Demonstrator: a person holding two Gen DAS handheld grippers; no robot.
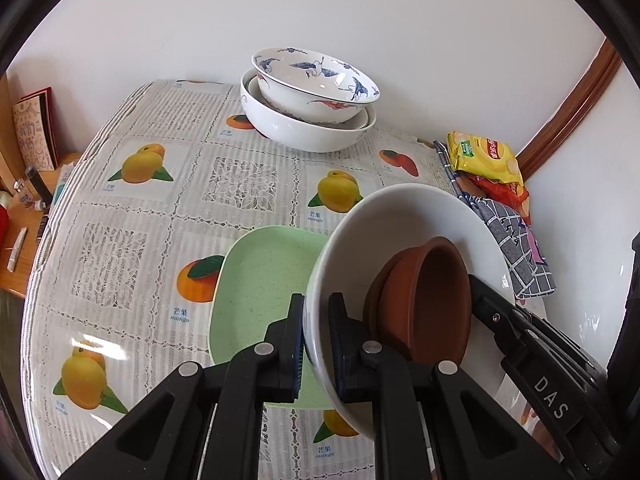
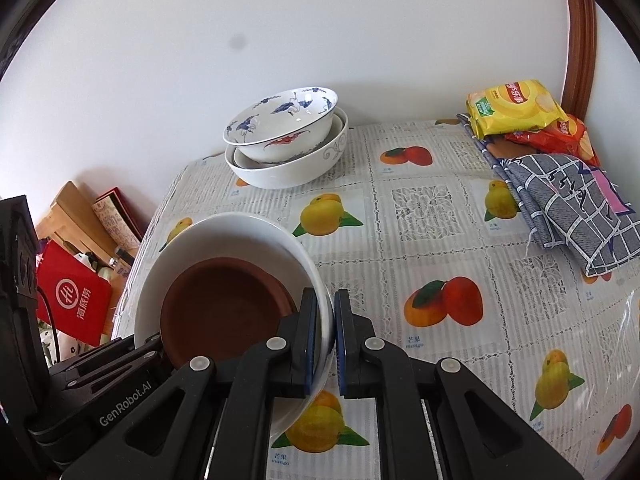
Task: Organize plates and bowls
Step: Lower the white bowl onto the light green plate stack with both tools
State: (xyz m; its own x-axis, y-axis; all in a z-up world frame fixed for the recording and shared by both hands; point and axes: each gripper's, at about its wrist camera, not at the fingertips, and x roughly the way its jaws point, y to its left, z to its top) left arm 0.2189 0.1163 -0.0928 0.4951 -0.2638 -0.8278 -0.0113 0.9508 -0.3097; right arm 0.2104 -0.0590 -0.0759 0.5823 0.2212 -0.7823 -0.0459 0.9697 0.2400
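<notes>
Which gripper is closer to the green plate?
Left. The left gripper hangs right above the green plate, clamped on the white bowl's rim. The right gripper grips the bowl's opposite rim, farther from the plate.

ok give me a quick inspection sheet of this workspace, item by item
surface: table under a fruit-print cover
job's things: white bowl holding brown dishes, carried tilted; green plate on the table; stacked bowls at the back by the wall
clutter: snack bags, checked cloth
grippers: left gripper and right gripper each clamp the white bowl's rim
cables: black cable at the left
surroundings: white wall, red box beside the table
</notes>
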